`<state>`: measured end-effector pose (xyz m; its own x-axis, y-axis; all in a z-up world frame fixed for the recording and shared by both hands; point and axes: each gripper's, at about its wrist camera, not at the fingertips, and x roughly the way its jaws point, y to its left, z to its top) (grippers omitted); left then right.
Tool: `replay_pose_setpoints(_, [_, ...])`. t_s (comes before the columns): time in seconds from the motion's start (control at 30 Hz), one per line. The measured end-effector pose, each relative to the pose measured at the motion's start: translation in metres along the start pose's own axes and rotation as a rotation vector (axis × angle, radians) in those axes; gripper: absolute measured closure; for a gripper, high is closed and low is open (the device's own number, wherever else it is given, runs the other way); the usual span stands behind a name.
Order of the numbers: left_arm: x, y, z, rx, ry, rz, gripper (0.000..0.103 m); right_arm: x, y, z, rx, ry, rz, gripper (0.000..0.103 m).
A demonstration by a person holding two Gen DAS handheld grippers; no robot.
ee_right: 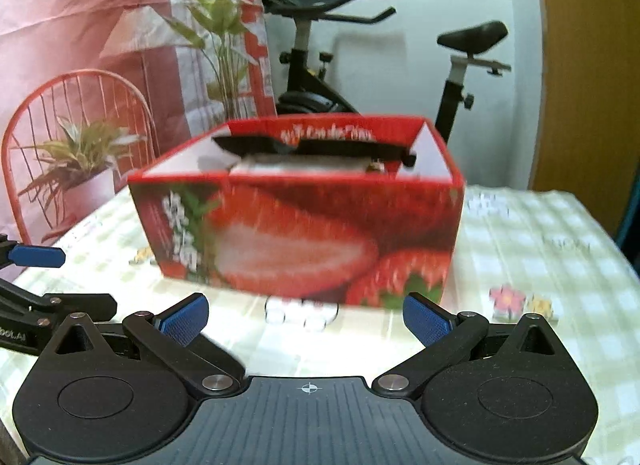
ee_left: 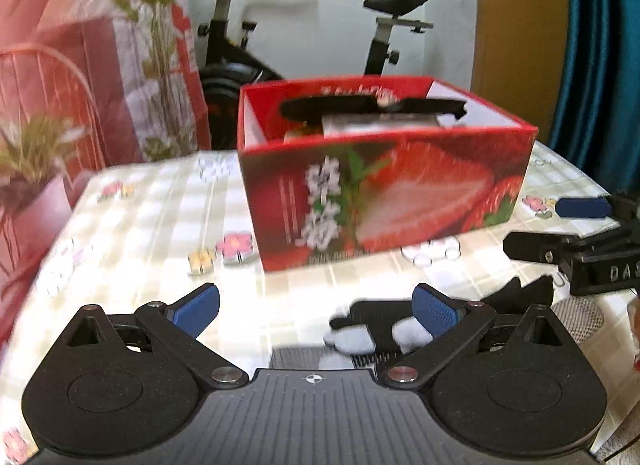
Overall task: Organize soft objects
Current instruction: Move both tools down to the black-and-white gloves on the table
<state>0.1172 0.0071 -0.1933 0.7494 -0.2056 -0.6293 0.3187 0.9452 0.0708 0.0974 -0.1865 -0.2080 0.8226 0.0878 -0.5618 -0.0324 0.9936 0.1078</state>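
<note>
A red strawberry-print box [ee_left: 380,185] stands open-topped on the checked tablecloth, with a black handle strap across its top and pale items inside. A black soft piece with white patches [ee_left: 372,329] lies on the cloth just before my left gripper [ee_left: 316,311], partly behind its right fingertip; the jaws are open and hold nothing. Beside it lies a grey knit piece [ee_left: 580,317]. In the right wrist view the box [ee_right: 304,233] is straight ahead of my right gripper [ee_right: 306,321], whose jaws stand wide open and empty. Each gripper shows at the other view's edge: right gripper [ee_left: 560,227], left gripper [ee_right: 52,281].
A potted plant [ee_right: 80,169] and a red wire chair [ee_right: 76,113] stand past the table's left edge. An exercise bike [ee_right: 320,85] is behind the box. The flowered tablecloth [ee_right: 540,257] runs to the right of the box.
</note>
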Motion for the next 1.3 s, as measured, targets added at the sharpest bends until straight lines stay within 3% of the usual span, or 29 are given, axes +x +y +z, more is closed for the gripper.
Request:
replay_pose_setpoints(0.43, [0.027, -0.003, -0.030, -0.039, 0.072, 0.023, 0.000, 0.026, 0.013, -0.036, -0.035, 0.066, -0.064, 0.000])
replay_pose_setpoints(0.73, [0.035, 0.000, -0.037, -0.075, 0.086, 0.029, 0.000, 0.026, 0.014, -0.044, -0.063, 0.046, -0.049, 0.000])
replay_pose_setpoints(1.07, [0.041, 0.016, -0.048, -0.206, 0.099, -0.022, 0.000, 0.026, 0.019, -0.048, -0.097, 0.034, -0.057, 0.000])
replay_pose_setpoints(1.3, [0.042, 0.013, -0.049, -0.196, 0.098, -0.018, 0.000, 0.028, 0.016, -0.048, -0.085, 0.048, -0.037, 0.000])
